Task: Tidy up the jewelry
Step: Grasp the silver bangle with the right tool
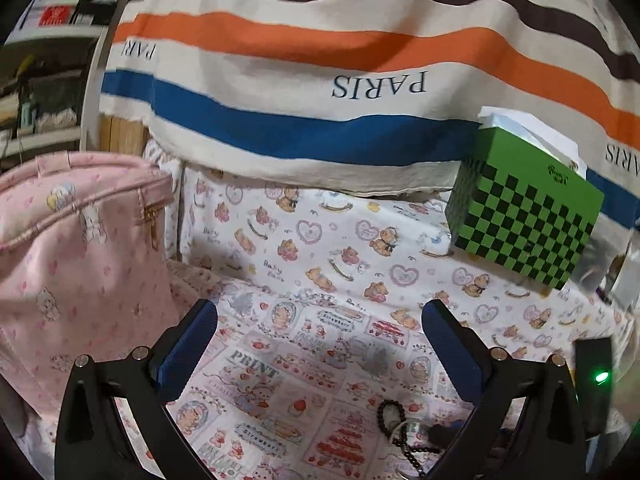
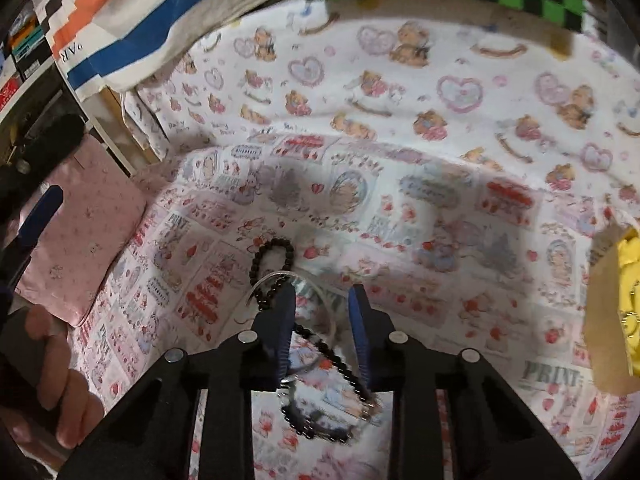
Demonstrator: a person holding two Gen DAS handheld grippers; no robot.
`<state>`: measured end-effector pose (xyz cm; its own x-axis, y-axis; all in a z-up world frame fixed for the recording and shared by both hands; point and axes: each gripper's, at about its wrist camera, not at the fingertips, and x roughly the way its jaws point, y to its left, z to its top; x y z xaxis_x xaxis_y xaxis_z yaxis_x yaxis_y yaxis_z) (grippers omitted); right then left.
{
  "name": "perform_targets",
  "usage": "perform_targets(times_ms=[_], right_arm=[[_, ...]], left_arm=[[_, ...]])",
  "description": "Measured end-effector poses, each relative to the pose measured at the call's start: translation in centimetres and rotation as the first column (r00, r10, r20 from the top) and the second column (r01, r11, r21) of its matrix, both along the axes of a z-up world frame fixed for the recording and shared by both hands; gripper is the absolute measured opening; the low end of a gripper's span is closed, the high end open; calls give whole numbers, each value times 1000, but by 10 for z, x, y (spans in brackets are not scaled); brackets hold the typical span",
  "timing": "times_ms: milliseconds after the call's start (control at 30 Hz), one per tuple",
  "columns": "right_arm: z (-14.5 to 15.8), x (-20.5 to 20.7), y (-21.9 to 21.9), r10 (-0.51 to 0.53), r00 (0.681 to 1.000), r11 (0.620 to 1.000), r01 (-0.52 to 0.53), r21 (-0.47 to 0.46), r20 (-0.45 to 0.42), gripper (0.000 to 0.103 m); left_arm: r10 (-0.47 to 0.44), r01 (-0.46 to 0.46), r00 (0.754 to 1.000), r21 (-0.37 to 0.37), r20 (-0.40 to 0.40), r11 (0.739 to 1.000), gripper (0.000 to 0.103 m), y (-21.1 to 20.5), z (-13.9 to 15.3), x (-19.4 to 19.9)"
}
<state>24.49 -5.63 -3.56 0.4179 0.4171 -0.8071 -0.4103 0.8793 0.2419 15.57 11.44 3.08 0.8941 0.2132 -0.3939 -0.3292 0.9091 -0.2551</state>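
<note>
a: where's the jewelry?

b: black bead string (image 2: pixel 276 264) plus a clear bangle (image 2: pixel 320 300), lying together on the printed cloth (image 2: pixel 440 216), well in front of the green checked box (image 1: pixel 520 216). pink pouch (image 1: pixel 80 240) sits left of the beads, likely where they're meant to go, but that's a guess.

a: right gripper?

b: right gripper (image 2: pixel 322 300) angled down over the pile, jaws narrowed to a small gap, beads and bangle edge between them. pads don't look pressed on anything yet. i'd say it's straddling the pile so one close catches both items.

a: left one?

b: left gripper (image 1: pixel 320 320) wide open, nothing in it, pointing over the cloth toward the box, pouch just to its left. probably parked there to steady or open the pouch once the beads come over. a hand (image 2: pixel 52 360) shows at the left edge of the right view.

a: risks?

b: bangle is slick and thin, could slip out while the beads come up. string may dangle and snag the cloth.
</note>
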Motion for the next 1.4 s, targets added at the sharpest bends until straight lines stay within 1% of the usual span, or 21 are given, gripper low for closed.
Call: perform_targets(times_ms=[67,100,167,200,233,267,400,567,600,667,733,833,900,1033,1133,1200,1267,1333,1400], right_arm=[[-5,1,6,4,1000,1000,-4,-17,-5,23],[-7,2,9,4,1000,999,-4,-32,-3,21],[-11,0,14,11,1000,998,-10,-64,20,18],[-11,-1,15,15,999,997,-13,-74,30,13],[-11,-1,14,10,999,996,-7,-89,36,6],[-11,0,13,0,999,994,4,-108,37,4],[-11,0,-1,-37,997,991,45,-122,65,2],[0,-6,-28,-95,981,973,128,-194,170,2],[2,-8,-33,-98,975,966,141,-216,202,3],[7,-14,-38,-78,959,949,155,-275,273,2],[10,-22,-41,-35,936,923,165,-349,351,2],[12,-36,-42,53,906,887,150,-438,419,2],[14,-42,-45,96,902,869,130,-477,420,2],[16,-50,-56,146,906,841,98,-532,396,2],[13,-54,-65,155,913,820,94,-564,377,2],[12,-56,-72,135,923,830,94,-549,361,2],[15,-57,-83,99,933,859,95,-503,345,2],[22,-60,-96,55,939,898,101,-427,339,3],[28,-64,-106,16,938,927,116,-358,346,3]], left_arm=[[-7,7,1000,-34,-5,999,103,3,-2,0],[-15,14,1000,-51,-14,999,103,5,-3,2],[-25,23,999,-59,-31,998,103,5,-5,4],[-22,20,999,-54,-35,998,103,4,-5,4],[-18,16,999,-49,-38,999,103,3,-5,4],[-17,15,999,-45,-39,999,103,3,-5,4],[-23,21,999,-41,-44,999,103,1,-6,5],[-21,20,999,-36,-44,999,103,0,-6,5],[-22,21,999,-37,-45,999,103,0,-6,5],[-24,23,999,-34,-45,999,103,0,-7,5],[-27,26,999,-26,-45,999,103,-1,-7,5],[-32,32,999,-16,-43,999,103,-2,-7,5],[-35,35,998,-12,-43,999,103,-2,-7,5],[-45,45,998,-7,-46,999,103,-4,-7,5],[-58,58,997,0,-52,998,103,-7,-8,7],[-70,71,996,9,-54,997,103,-10,-8,7],[-82,84,995,25,-56,996,103,-14,-8,8],[-89,91,994,43,-59,995,103,-19,-9,8],[-96,100,993,65,-65,993,103,-25,-10,9]])
